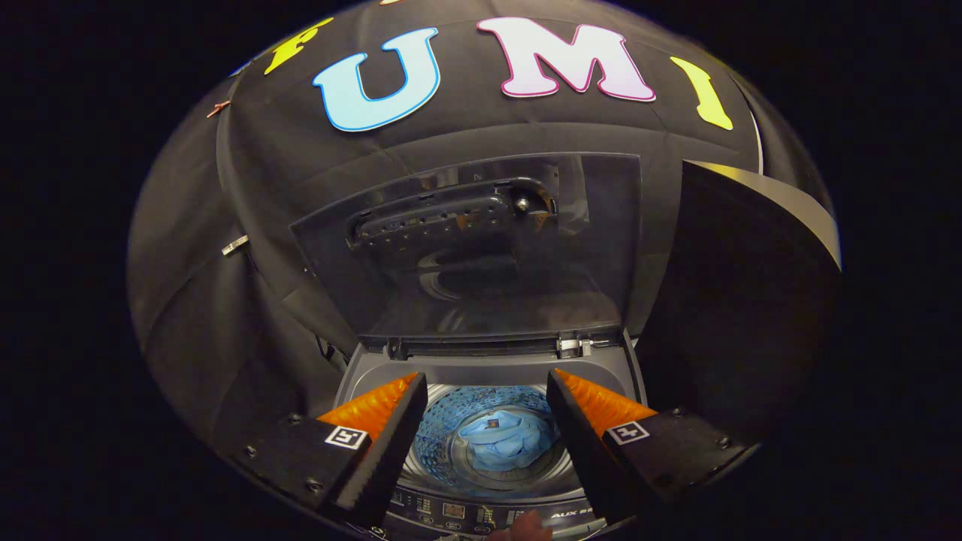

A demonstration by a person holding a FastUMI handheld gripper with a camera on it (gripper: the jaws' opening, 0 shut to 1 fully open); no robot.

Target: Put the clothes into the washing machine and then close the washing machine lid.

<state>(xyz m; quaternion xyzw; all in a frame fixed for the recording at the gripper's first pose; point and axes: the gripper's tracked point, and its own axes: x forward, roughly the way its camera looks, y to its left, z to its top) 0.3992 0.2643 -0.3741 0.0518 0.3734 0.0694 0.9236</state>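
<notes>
A top-loading washing machine point(361, 372) stands below me with its glass lid point(481, 248) raised upright against the booth wall. A light blue garment point(500, 443) lies crumpled at the bottom of the metal drum point(436, 439). My gripper point(487, 394) hovers above the drum opening, open, its two fingers spread wide with nothing between them. The garment shows down through the gap between the fingers. The machine's control panel point(481, 515) runs along the front edge beneath the fingers.
A dark panel with a pale edge point(751, 248) stands just right of the machine. A person's hand point(522, 528) shows at the front of the control panel. Black cloth surrounds the machine behind and to the left.
</notes>
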